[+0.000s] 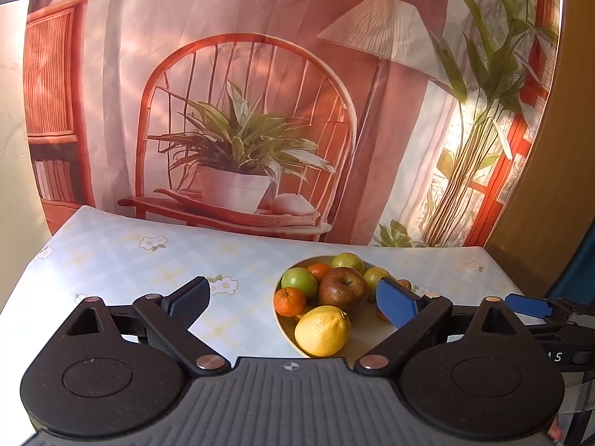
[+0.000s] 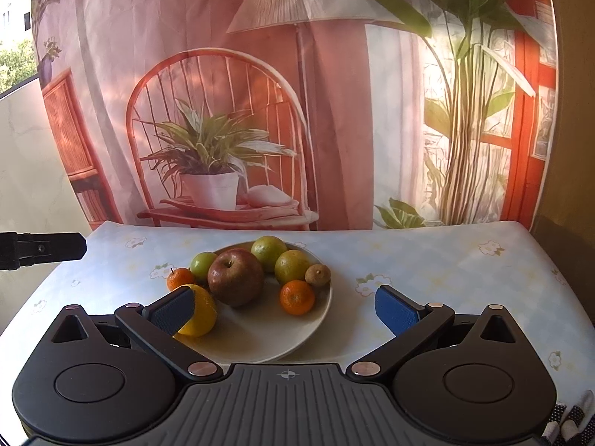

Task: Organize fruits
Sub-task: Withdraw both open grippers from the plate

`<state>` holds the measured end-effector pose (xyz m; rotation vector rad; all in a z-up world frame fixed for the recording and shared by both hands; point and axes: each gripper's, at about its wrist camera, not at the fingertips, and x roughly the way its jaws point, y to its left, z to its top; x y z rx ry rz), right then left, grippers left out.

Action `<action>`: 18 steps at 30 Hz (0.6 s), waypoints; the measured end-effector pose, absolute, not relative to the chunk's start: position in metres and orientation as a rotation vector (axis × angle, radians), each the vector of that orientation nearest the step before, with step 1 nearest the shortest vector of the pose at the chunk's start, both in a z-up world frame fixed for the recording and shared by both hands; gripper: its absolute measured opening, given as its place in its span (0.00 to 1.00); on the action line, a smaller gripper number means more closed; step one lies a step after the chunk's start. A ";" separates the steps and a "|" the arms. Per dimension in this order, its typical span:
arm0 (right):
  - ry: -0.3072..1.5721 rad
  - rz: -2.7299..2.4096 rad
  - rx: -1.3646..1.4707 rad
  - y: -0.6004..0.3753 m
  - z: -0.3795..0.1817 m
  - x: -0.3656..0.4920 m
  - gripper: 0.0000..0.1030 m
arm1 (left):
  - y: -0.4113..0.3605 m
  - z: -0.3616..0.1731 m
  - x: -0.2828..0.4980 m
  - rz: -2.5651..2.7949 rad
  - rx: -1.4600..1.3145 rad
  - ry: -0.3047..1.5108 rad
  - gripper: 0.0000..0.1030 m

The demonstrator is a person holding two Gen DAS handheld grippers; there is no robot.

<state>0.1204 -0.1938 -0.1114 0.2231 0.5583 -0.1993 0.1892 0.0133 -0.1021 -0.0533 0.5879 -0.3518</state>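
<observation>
STEP: approach, no fruit yet taken | FRUIT: red-brown apple, yellow lemon, oranges and green fruits are heaped on round cream plate on floral tabletop | TONGS: left tongs and right tongs are spread wide, empty | NEXT: one fruit is to be straddled, then clamped.

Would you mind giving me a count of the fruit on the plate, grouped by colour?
On the plate:
Green fruits: 3
Orange mandarins: 2
Red apple: 1
Yellow lemon: 1
Small brown fruit: 1
Total: 8
</observation>
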 end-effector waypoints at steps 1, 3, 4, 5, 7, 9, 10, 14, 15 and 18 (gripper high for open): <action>0.558 -0.199 0.217 -0.191 -0.111 0.117 1.00 | 0.014 -0.101 0.186 -0.352 -0.048 0.579 0.95; 0.554 -0.190 0.212 -0.187 -0.111 0.113 1.00 | 0.014 -0.100 0.181 -0.342 -0.032 0.573 0.95; 0.550 -0.182 0.216 -0.186 -0.111 0.111 1.00 | 0.015 -0.099 0.179 -0.339 -0.032 0.568 0.95; 0.547 -0.173 0.222 -0.185 -0.111 0.109 1.00 | 0.017 -0.099 0.176 -0.340 -0.038 0.562 0.95; 0.518 -0.119 0.240 -0.183 -0.113 0.102 1.00 | 0.021 -0.097 0.170 -0.348 -0.054 0.550 0.95; 0.489 -0.074 0.252 -0.180 -0.113 0.095 1.00 | 0.023 -0.096 0.163 -0.346 -0.049 0.538 0.95; 0.481 -0.063 0.259 -0.179 -0.112 0.092 1.00 | 0.022 -0.096 0.159 -0.333 -0.033 0.529 0.95; 0.473 -0.061 0.262 -0.173 -0.113 0.084 1.00 | 0.017 -0.094 0.142 -0.242 0.069 0.477 0.95; 0.482 -0.059 0.250 -0.170 -0.114 0.083 1.00 | 0.017 -0.093 0.138 -0.236 0.077 0.472 0.95; 0.503 -0.045 0.229 -0.160 -0.116 0.080 1.00 | 0.019 -0.094 0.129 -0.226 0.091 0.467 0.95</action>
